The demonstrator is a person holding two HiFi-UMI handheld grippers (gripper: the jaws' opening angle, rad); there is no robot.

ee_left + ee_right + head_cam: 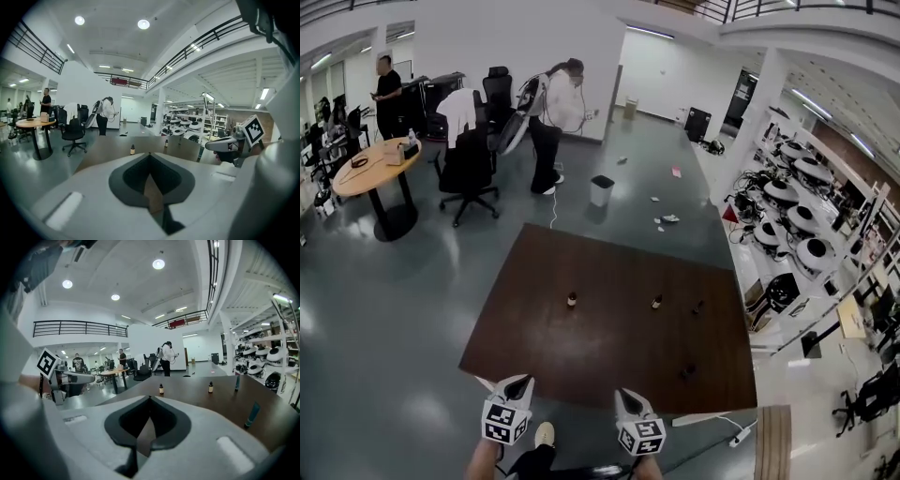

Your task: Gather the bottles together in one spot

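Bottles stand mid-table on the brown table, well apart. Left gripper and right gripper hover at its near edge, jaws together, empty. Left bottle and right bottle look light, rigid and tippy, so pinch the body.

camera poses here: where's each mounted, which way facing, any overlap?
Head view: on the person's head, facing steeply down at the brown table; left gripper and right gripper at bottom.
Left gripper view: on left gripper, looking low across the table along shut jaws; right gripper at right.
Right gripper view: on right gripper, same heading, jaws shut; left gripper at left.
Shared: all see left bottle and right bottle.
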